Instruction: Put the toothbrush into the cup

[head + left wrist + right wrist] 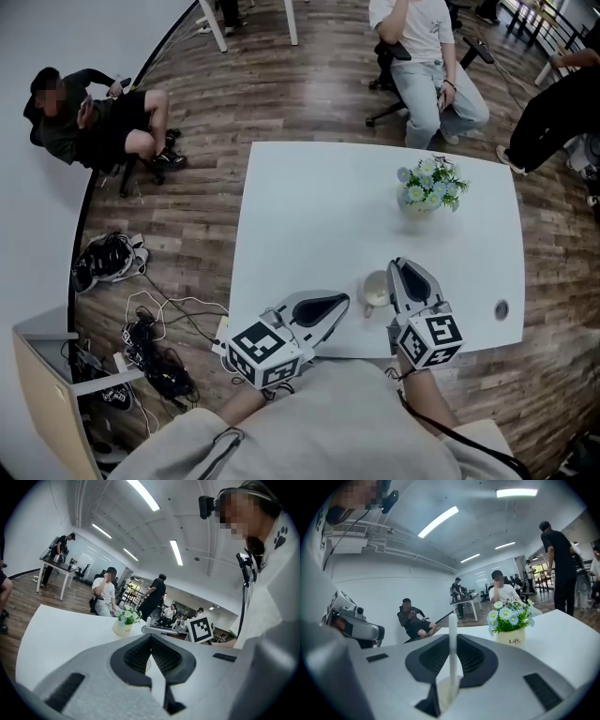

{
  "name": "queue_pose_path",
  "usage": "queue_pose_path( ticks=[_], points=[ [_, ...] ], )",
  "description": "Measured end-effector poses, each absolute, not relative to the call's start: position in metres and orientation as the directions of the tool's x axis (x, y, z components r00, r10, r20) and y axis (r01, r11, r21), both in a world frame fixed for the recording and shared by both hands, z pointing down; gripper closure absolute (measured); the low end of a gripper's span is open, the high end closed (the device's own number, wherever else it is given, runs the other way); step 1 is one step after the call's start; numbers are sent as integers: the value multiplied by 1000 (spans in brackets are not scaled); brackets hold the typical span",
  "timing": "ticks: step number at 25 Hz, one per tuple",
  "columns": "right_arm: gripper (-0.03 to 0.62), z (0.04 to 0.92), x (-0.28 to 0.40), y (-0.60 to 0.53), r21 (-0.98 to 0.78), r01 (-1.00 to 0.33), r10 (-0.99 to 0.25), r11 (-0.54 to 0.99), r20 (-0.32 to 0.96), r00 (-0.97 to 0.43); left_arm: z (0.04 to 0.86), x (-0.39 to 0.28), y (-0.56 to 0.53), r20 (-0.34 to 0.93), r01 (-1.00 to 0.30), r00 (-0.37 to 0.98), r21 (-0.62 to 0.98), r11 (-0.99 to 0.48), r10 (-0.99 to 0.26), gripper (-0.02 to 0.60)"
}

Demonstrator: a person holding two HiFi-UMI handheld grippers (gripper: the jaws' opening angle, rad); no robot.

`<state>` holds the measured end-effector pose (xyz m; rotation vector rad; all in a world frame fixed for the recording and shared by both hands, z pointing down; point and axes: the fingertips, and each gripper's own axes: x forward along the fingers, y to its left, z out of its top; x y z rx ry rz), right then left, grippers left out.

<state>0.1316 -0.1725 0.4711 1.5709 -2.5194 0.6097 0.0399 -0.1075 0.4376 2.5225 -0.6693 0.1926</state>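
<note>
I am holding the right gripper (401, 272) with its jaws pressed together on the slim white plastic toothbrush (452, 653). The brush is standing upright between the ribbed dark pads (477, 657) and poking up above the fingertips. I am gripping it on the stem so that the lower end is hanging free to go straight down. Through the narrow gap behind the fingertips I am seeing a cream rounded shape right under the stem, and I am taking it to be the small round cream cup (375, 291). In the head view that cup is sitting just beside the right jaws, on their inner side, between the two grippers. I cannot tell whether the brush end is already inside the rim or only above it.

I am resting the left gripper (336, 305) with its jaws closed on nothing, its fingertips pointing at the cup from the other side and stopping just short of it. I am judging it is placed there to steady the cup, since a light cup could slide on the smooth white rectangular tabletop (309, 206).

The little cream pot of pale blue and white flowers (429, 186) is standing well beyond the right fingertips, out of the path. I am thinking the next move is calling for a straight lowering, then a gentle parting of the right jaws
</note>
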Motion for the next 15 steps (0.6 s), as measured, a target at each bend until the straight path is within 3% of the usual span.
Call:
queue_pose_path(
  ticks=[15],
  points=[
    [536,511,121,-173,-272,-871,-755,408,437,-490,440,28,-108,265,-520,854,456,-723,-447,577]
  ],
)
